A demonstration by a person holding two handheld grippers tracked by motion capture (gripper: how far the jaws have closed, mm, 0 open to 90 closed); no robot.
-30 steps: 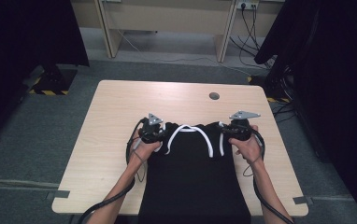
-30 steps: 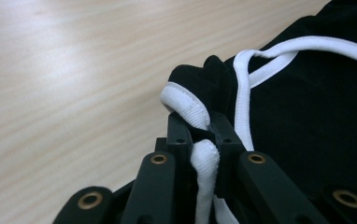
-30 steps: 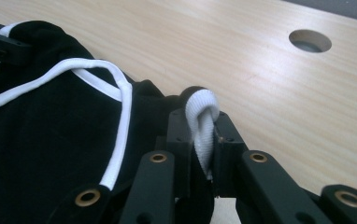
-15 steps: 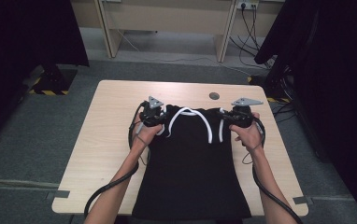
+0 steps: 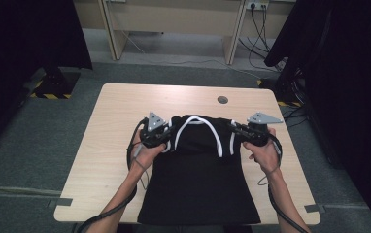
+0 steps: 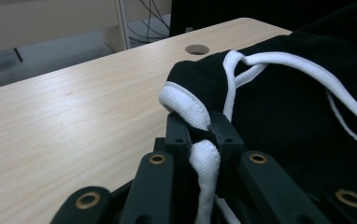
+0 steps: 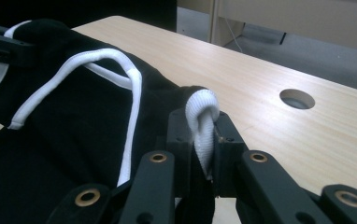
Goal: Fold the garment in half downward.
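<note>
A black garment point(image 5: 198, 189) with white trim lies on the wooden table point(image 5: 115, 121) and hangs over its near edge. My left gripper point(image 5: 168, 139) is shut on the white ribbed edge point(image 6: 186, 105) at the garment's far left corner point(image 6: 284, 107). At the far right corner, my right gripper point(image 5: 233, 131) is shut on another white ribbed edge point(image 7: 202, 105) of the garment point(image 7: 74, 140). White trim loops point(image 5: 200, 124) run between the two corners. In the right gripper view, the left gripper point(image 7: 3, 46) shows at the top left.
A round cable hole point(image 5: 222, 100) sits in the table beyond the garment, near the far edge. Bare wood lies to the left and right of the garment. Dark curtains point(image 5: 23, 43) and desk legs point(image 5: 110, 34) stand past the table.
Both grippers pushed the garment's far edge away from the person, then drew back slightly. The garment now lies farther up the table, its top part bunched.
</note>
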